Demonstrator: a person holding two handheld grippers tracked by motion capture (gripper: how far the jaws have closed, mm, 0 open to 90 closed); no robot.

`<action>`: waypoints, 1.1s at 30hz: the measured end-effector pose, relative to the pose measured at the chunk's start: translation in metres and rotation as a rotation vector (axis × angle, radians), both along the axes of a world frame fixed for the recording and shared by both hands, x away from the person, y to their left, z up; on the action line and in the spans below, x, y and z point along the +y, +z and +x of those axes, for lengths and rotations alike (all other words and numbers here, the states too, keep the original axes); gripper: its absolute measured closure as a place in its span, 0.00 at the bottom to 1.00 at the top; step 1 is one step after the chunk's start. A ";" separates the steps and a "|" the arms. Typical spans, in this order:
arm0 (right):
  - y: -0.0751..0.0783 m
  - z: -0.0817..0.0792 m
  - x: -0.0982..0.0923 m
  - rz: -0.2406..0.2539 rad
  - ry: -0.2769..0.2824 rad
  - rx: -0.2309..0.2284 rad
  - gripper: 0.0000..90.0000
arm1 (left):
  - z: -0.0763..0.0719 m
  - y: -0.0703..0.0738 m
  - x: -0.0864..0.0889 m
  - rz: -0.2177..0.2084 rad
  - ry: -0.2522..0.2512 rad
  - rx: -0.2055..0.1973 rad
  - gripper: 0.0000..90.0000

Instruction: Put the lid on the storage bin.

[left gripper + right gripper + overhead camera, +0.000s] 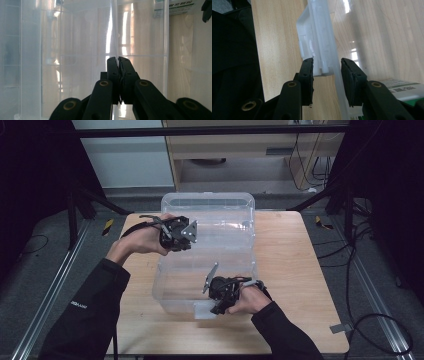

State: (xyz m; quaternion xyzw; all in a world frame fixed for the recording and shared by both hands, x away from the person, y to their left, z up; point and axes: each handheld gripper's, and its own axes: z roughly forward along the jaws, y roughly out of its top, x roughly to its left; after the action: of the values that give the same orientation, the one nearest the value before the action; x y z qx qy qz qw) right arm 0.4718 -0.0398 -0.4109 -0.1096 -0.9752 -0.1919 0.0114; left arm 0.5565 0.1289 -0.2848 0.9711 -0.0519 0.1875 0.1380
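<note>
Currently a clear plastic storage bin [207, 250] sits on the wooden tabletop [290, 270], running from the far edge at mid-width toward the near edge. The left gripper [192, 232] is at the bin's left rim, toward the far end; in the left gripper view its jaws are closed narrow on the thin transparent wall [113, 37], which runs straight up from between the pads. The right gripper [212, 307] is at the bin's near rim, right of centre. In the right gripper view its jaws stand partly apart and straddle the rim's white plastic handle lug [318, 50]; the left pad touches it, while contact on the right pad cannot be made out. A printed label [402, 86] shows through the bin just beside the right jaw. Both forearms are in dark sleeves.
</note>
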 end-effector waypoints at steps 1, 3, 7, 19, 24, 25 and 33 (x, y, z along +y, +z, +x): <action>0.000 0.000 0.000 0.000 0.000 0.000 0.70 | -0.002 0.000 0.000 0.000 0.000 0.000 0.97; 0.000 0.000 0.001 -0.001 0.001 -0.002 0.71 | -0.005 0.000 0.001 -0.002 -0.002 -0.001 0.97; 0.000 -0.001 0.000 0.004 -0.001 -0.003 0.70 | -0.011 -0.001 0.002 -0.009 0.006 0.001 0.97; 0.000 -0.001 0.001 -0.003 0.007 -0.012 0.70 | -0.029 -0.006 0.006 -0.034 0.016 -0.023 0.97; 0.000 -0.001 0.001 0.000 0.007 -0.012 0.70 | -0.034 -0.009 0.008 -0.050 0.021 -0.024 0.97; 0.000 -0.001 0.001 -0.001 0.010 -0.014 0.70 | -0.035 -0.009 0.008 -0.049 0.018 -0.026 0.97; 0.000 -0.002 0.000 0.004 0.007 -0.015 0.70 | -0.041 -0.008 0.009 0.005 -0.007 -0.037 0.97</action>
State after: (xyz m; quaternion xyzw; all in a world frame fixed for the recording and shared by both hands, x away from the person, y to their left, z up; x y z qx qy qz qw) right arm 0.4700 -0.0395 -0.4105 -0.1044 -0.9753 -0.1945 0.0049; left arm 0.5156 0.1383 -0.2927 0.9677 -0.0583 0.2049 0.1351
